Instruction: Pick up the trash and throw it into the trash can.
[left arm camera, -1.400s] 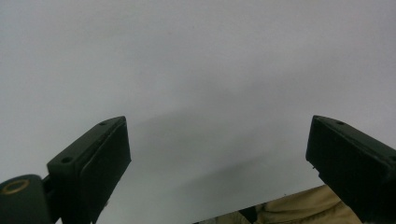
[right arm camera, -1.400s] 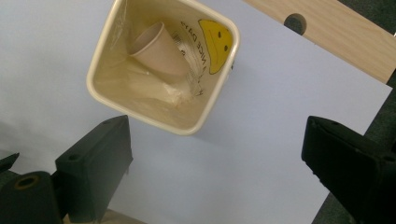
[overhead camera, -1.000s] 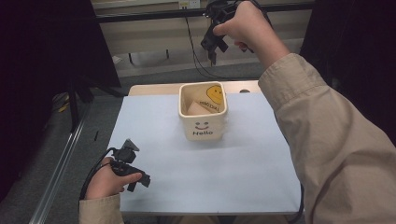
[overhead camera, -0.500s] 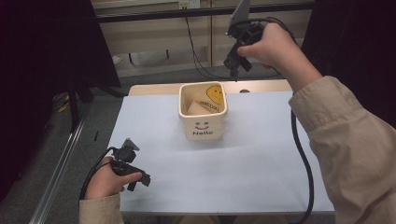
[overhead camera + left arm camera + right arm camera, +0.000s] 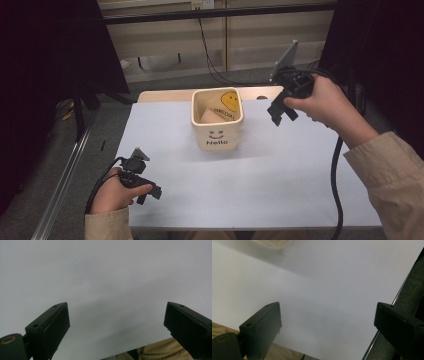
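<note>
Right gripper point(image 5: 281, 113), fingers spread and empty, hangs just right of the smiley cup point(image 5: 218, 120), probably lining up a grasp; left gripper point(image 5: 145, 186) rests open, well away.

Lettering on the cream container

The square cream container point(image 5: 217, 131) carries "Hello" in dark letters under a drawn smile on its near wall; inside, a yellow smiley face point(image 5: 230, 100) sits above a short printed word (too small and blurred to make out).
</note>
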A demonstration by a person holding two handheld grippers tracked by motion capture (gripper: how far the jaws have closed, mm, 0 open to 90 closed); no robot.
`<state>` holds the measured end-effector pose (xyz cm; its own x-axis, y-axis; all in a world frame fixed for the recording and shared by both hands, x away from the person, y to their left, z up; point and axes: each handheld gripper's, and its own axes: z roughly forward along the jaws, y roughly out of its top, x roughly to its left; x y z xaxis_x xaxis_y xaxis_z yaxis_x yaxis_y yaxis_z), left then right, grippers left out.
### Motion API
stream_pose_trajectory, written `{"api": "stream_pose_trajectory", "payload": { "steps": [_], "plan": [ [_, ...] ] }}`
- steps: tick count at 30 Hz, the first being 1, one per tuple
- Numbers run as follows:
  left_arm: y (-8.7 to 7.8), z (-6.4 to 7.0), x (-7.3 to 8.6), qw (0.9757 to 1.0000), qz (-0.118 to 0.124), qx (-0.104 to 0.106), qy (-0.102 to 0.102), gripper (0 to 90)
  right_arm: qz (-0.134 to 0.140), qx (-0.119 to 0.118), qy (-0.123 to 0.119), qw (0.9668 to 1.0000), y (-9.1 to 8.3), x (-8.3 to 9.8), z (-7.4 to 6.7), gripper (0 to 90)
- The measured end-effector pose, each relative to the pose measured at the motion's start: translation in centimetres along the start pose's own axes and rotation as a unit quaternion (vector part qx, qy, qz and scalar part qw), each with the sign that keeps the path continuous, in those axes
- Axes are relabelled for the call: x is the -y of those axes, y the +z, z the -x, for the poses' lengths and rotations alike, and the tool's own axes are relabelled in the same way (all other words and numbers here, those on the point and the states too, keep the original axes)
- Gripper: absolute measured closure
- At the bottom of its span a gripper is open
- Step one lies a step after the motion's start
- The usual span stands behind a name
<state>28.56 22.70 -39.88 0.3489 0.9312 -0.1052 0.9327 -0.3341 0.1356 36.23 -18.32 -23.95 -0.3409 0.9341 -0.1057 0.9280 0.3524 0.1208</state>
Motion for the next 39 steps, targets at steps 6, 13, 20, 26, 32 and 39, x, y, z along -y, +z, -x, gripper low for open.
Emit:
{"api": "stream_pose_trajectory", "payload": {
  "steps": [6, 13, 20, 26, 32, 39],
  "plan": [
    [-0.1, 0.0, 0.1, 1.0000, 0.001, -0.008, 0.001, 6.2, -0.003, 0.013, 0.002, 0.9999, 2.8, 3.0, 0.5, 6.6],
    [-0.1, -0.1, 0.2, 1.0000, 0.003, -0.007, -0.003, 6.2, -0.020, 0.016, -0.004, 0.9997, 7.0, 6.1, 0.4, 6.5],
    [0.0, 0.0, 0.1, 1.0000, -0.002, -0.008, 0.003, 6.2, -0.036, 0.019, 0.008, 0.9991, 11.2, 9.1, 0.8, 6.7],
    [0.0, 0.0, 0.2, 0.9999, 0.000, -0.010, 0.001, 6.3, -0.050, 0.004, 0.021, 0.9985, 13.7, 11.3, 1.7, 6.5],
    [0.0, 0.1, 0.2, 1.0000, 0.001, -0.008, -0.004, 6.2, -0.059, -0.005, 0.035, 0.9976, 15.9, 13.1, 2.4, 6.8],
    [0.2, 0.1, 0.0, 0.9999, -0.002, -0.012, -0.003, 6.2, -0.055, -0.017, 0.052, 0.9970, 17.1, 14.5, 2.9, 6.7]
  ]
}}
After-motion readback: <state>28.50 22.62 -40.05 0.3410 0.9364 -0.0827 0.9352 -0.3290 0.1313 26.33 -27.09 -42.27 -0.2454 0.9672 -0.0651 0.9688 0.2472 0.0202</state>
